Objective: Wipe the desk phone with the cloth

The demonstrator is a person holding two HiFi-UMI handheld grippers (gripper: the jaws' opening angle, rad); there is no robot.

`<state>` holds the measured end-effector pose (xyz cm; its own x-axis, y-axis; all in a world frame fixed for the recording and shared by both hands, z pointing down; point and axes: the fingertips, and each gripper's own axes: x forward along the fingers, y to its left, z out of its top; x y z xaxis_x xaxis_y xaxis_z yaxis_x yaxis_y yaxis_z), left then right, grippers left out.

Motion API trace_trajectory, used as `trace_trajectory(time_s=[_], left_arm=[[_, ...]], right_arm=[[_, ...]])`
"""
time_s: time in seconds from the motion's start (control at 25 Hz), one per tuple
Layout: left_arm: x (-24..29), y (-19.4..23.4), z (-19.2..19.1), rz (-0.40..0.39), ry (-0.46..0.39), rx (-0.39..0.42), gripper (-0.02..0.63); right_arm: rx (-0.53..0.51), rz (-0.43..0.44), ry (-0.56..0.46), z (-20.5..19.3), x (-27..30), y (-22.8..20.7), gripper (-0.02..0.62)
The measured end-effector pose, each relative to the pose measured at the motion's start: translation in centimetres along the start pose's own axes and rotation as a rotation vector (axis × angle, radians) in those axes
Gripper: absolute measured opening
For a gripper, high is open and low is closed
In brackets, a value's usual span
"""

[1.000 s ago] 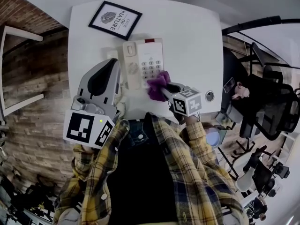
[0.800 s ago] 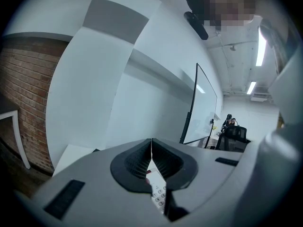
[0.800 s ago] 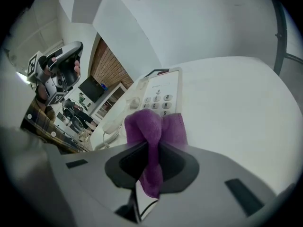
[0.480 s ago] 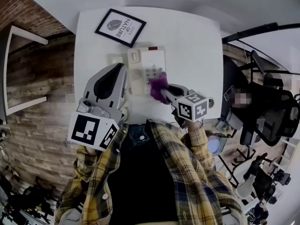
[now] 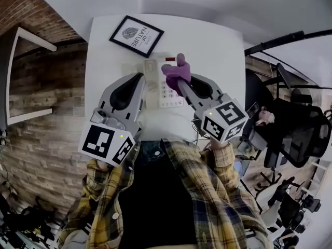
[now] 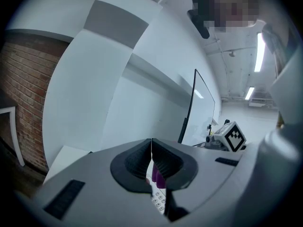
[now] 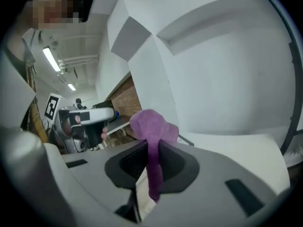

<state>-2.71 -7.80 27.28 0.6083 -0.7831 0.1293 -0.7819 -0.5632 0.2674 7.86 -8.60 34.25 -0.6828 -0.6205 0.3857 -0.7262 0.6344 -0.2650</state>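
Head view first: the desk phone (image 5: pixel 165 91) sits mid-way across the white table (image 5: pixel 218 56), just below a framed print (image 5: pixel 136 35). The right gripper (image 5: pixel 179 81) has the purple cloth (image 5: pixel 175 70) bunched over the phone's upper end, though I can't tell from here if it's actually touching the plastic. The left gripper (image 5: pixel 140 78) hovers right beside the handset side. Left gripper view: jaws pressed together with nothing in them, just a sliver of cloth and keypad showing beyond the gap. Right gripper view: jaws clamped on the cloth, a wad sticking out past the tips and a tail hanging down between them. My take is we're mid-wipe. To do it well I'd tip the right gripper down so the wad, not the jaw tips, meets the phone. I'd also press lightly so the keys and handset don't shift, and maybe rest the closed left gripper on the handset edge to steady the phone.
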Motion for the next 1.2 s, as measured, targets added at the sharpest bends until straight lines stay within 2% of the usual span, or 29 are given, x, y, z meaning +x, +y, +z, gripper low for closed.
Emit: trace_trajectory(time_s=[0.2,0.4,0.76,1.2], left_arm=[[0.2,-0.4,0.4,0.009,-0.009,-0.006,0.015],[-0.1,-0.4,0.8,0.021,-0.019,0.002,0.015],[-0.1,-1.2,1.0,0.018,-0.028,0.006,0.015],[-0.1,-1.8,0.4,0.010,-0.017,0.003,0.015]], right_arm=[[-0.037,0.051,-0.140,4.7,-0.9,2.8,0.063],[-0.069,0.060,-0.230,6.9,-1.6,4.7,0.063],[-0.052,0.100,-0.251,6.8,-1.4,6.1,0.063],[-0.054,0.044,-0.257,6.5,-2.8,4.4,0.063]])
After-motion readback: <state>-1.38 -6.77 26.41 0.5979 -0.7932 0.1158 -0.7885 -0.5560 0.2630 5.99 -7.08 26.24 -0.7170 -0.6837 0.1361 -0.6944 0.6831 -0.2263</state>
